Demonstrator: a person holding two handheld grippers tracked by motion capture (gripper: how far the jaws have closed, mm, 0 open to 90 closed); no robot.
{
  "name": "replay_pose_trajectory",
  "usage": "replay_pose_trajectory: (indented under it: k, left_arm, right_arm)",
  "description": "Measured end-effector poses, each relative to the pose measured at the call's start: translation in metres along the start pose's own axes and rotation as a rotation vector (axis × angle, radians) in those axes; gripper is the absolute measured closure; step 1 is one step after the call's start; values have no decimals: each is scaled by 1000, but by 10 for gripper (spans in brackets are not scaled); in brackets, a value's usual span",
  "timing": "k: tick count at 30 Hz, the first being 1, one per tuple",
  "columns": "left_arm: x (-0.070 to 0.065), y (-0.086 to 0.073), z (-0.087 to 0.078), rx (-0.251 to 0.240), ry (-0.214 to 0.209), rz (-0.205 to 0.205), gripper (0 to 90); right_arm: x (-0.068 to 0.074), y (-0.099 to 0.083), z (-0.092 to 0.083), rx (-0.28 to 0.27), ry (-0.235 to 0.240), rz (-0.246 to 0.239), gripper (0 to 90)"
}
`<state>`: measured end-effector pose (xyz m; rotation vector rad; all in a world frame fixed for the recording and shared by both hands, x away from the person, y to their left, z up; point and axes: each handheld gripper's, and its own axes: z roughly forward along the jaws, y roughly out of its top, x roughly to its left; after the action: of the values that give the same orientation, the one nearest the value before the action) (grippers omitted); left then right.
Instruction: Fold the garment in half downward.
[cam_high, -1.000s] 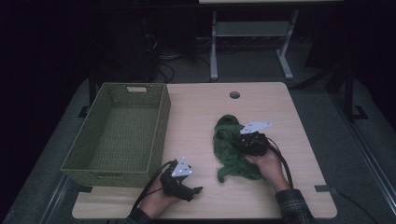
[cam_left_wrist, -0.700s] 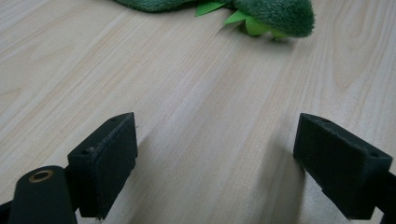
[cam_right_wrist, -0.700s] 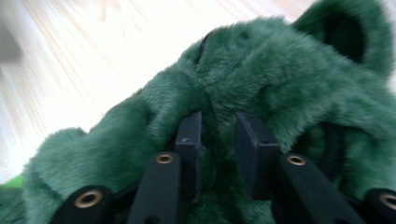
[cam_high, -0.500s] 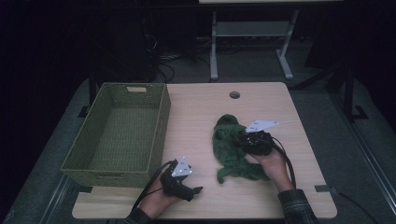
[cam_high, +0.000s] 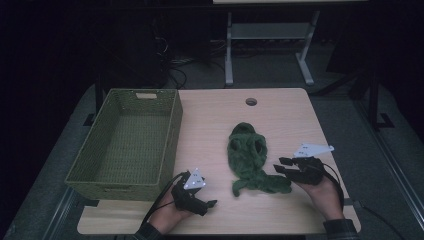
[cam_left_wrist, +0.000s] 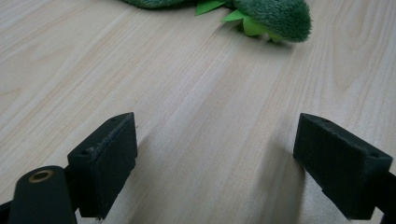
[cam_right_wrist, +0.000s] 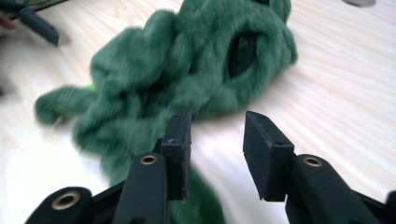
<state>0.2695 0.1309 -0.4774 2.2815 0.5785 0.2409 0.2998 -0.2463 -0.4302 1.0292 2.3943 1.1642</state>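
My right gripper (cam_high: 281, 165) has just been opening; nothing sits between its jaws, and the green plush toy (cam_high: 250, 157) lies released just ahead of them. My left gripper (cam_high: 207, 204) rests wide open and empty, the toy's tail beyond it, leaving room to regrasp toward the basket (cam_high: 170, 135).

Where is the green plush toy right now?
In the high view the plush toy lies on the table right of centre, between the basket and the right gripper, whose open jaws sit just beside it.
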Motion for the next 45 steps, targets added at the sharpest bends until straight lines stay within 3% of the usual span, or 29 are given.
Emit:
replay_pose_trajectory:
  k: [10, 18, 23, 26, 30, 35, 45]
  left_arm:
    - [0, 0, 0, 0, 0, 0, 128]
    - [0, 0, 0, -1, 0, -1, 129]
    - [0, 0, 0, -1, 1, -1, 129]
    - [0, 0, 0, -1, 1, -1, 129]
    - [0, 0, 0, -1, 1, -1, 129]
    - [0, 0, 0, -1, 1, -1, 129]
    - [0, 0, 0, -1, 1, 0, 129]
  right_arm:
    - [4, -42, -28, 29, 18, 54, 614]
    - [14, -67, -29, 73, 60, 81, 599]
    - [15, -64, -21, 87, 78, 84, 618]
    - [15, -64, -19, 98, 88, 90, 738]
    - [13, -63, -24, 81, 100, 90, 823]
    - [12, -57, -31, 53, 121, 75, 827]
    - [11, -23, -33, -6, 116, 13, 826]
